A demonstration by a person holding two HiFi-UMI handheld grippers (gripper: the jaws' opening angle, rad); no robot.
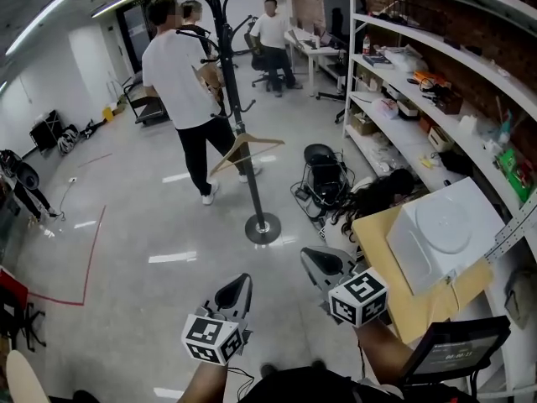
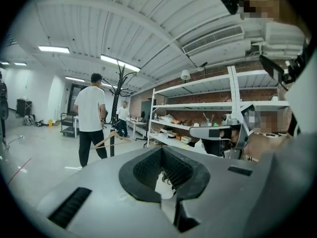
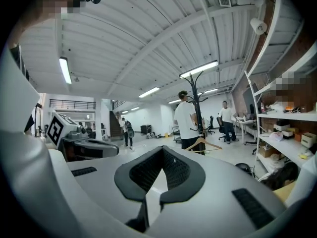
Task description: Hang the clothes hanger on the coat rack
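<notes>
Hanging low on the black coat rack (image 1: 228, 57), the clothes hanger (image 1: 246, 148) sits against the pole about halfway between the curved top branches and the round base on the floor. It is pale wood, a flat triangle made of two sloping shoulders and a thin crossbar. In the head view it tilts, with its left end lower than its right. Its peak lies right at the pole, and the hook is too small to make out there. In both gripper views the hanger shows as a small tan triangle far off beside the rack.

A person in a white T-shirt (image 1: 180, 74) and dark trousers stands just beyond the rack, close to the hanger. Another person (image 1: 270, 32) sits on a chair at the back of the room. White shelves (image 1: 419, 99) full of clutter run along the brick wall on the right.

The left gripper (image 1: 237, 290) and the right gripper (image 1: 321, 263) are side by side at the bottom of the head view, well apart from the rack, and both point roughly toward it. Each has its jaws together, with nothing between the ribbed pads and only floor showing through the notch.
</notes>
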